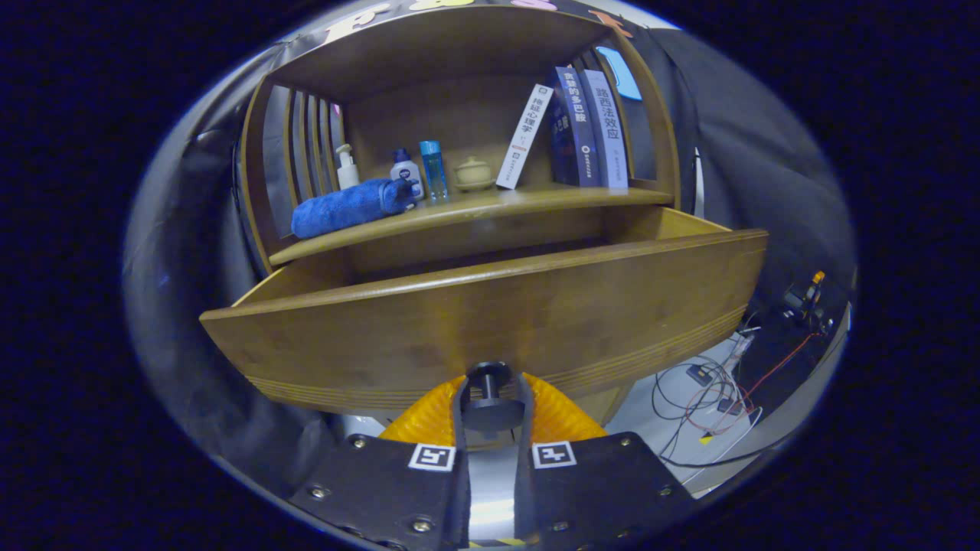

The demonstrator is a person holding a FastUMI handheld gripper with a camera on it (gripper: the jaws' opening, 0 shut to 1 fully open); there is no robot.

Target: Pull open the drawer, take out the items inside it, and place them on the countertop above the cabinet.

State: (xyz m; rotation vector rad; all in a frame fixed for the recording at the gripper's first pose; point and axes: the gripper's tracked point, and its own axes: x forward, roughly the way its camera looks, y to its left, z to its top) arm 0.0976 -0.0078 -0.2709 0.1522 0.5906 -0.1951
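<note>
The gripper (491, 398) points level at the pulled-out brown wooden drawer (490, 321), fingers clamped on its round black knob (490, 392).

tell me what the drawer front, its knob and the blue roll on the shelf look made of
Drawer front: wood, by its brown grain and satin sheen. Knob, which the gripper is shut on: dark and smooth, probably metal or plastic. Blue roll: soft fuzzy cloth, likely a towel.

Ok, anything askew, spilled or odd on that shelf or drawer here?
Only small things: the white book leans against the upright books, and the blue towel lies on its side. The drawer is pulled out, gripper closed on its knob. Nothing spilled.
</note>
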